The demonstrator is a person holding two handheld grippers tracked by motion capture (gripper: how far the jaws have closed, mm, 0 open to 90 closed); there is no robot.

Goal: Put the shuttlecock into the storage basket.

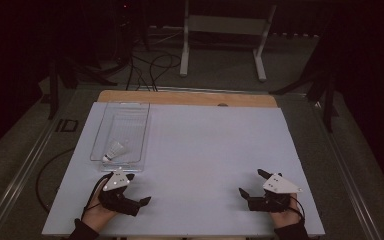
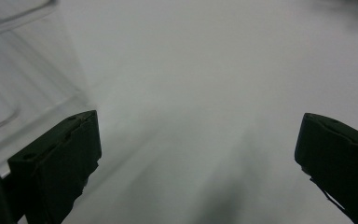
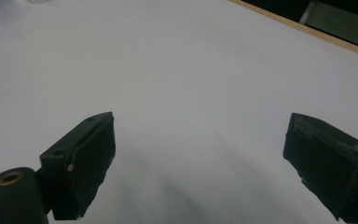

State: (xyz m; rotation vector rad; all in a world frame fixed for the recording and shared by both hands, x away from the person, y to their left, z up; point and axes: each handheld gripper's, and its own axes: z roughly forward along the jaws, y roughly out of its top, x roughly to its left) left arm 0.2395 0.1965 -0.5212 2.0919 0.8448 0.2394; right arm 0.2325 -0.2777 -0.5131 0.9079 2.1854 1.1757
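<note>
Taking the clear tray [image 1: 99,134] as the landmark: it lies on the table [image 1: 205,150] toward the far left part, its long side running away from the person, and a shuttlecock [image 1: 115,150] lies inside it at the near end. Just before the tray's near edge, on the person's side, sits the left gripper [image 1: 130,189], jaws wide apart, with the tray wall [image 2: 23,93] showing at the left in its own view. Well to the right of the tray and nearer the person rests the right gripper [image 1: 252,182], also spread, over bare table [image 3: 191,84].
</note>
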